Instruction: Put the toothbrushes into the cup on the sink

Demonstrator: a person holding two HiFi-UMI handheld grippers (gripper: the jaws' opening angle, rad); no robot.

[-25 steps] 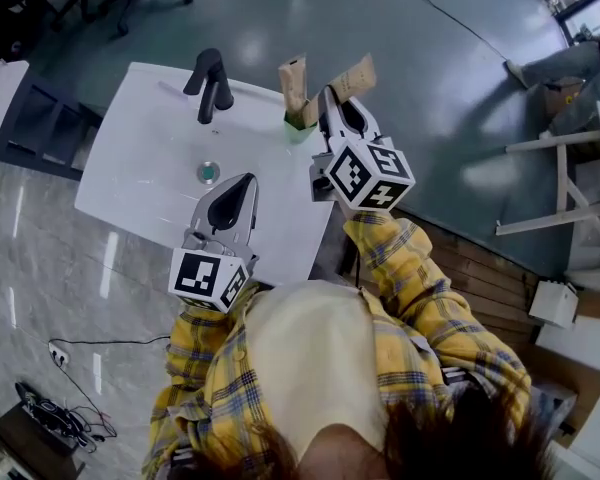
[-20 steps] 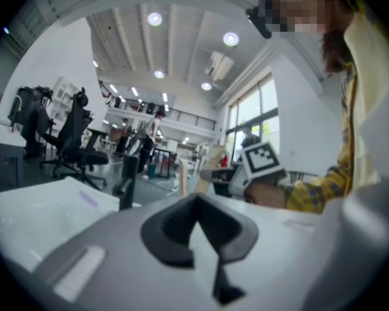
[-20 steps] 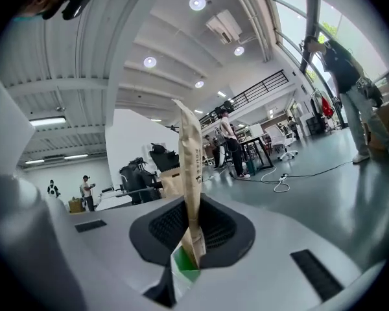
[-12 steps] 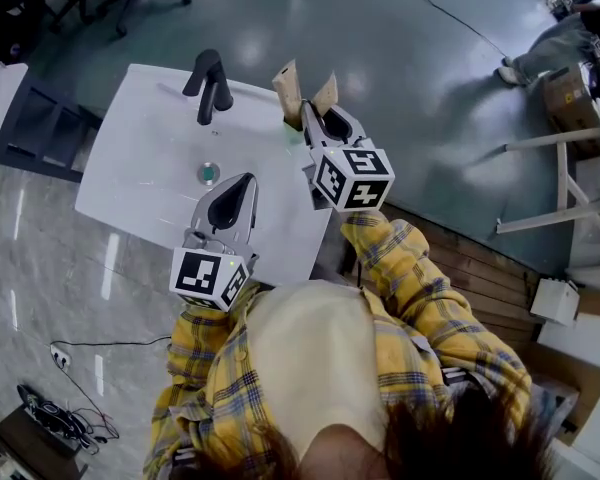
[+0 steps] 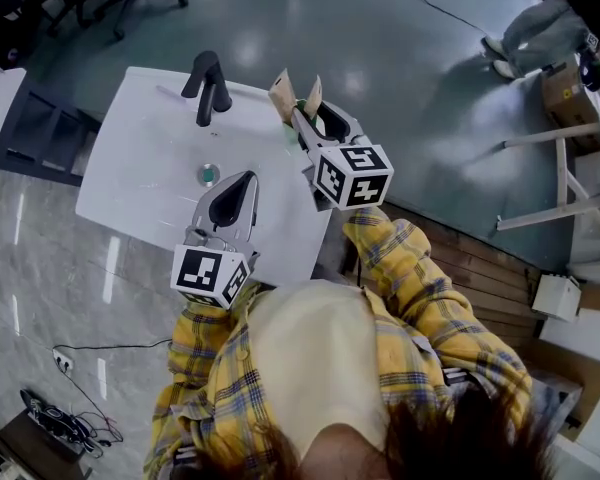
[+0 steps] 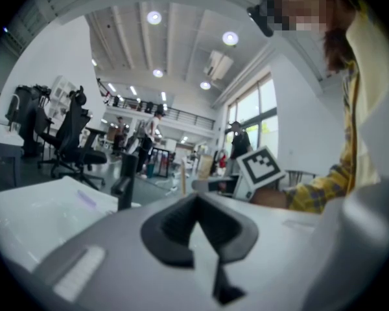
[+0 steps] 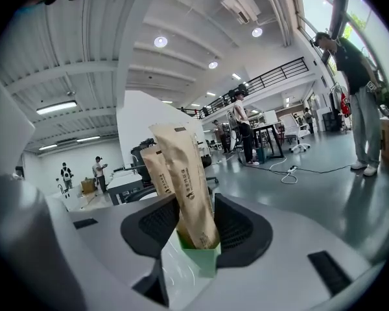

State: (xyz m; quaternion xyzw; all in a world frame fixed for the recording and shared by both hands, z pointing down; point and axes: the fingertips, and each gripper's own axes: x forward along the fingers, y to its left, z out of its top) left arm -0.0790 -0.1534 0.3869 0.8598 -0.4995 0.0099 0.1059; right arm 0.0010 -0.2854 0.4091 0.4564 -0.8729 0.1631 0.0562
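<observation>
Near the faucet [image 5: 208, 83], two wrapped toothbrushes [image 7: 188, 173] are standing in the green cup [image 7: 206, 259], the right claw [image 7: 196, 220], its jaws just opening, flanking them wide; the left claw [image 6: 194, 207] is sitting closed.

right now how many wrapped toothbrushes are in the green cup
2. Both stand in the green cup on the sink: the front toothbrush and the rear toothbrush behind it to the left. None shows elsewhere.
</observation>
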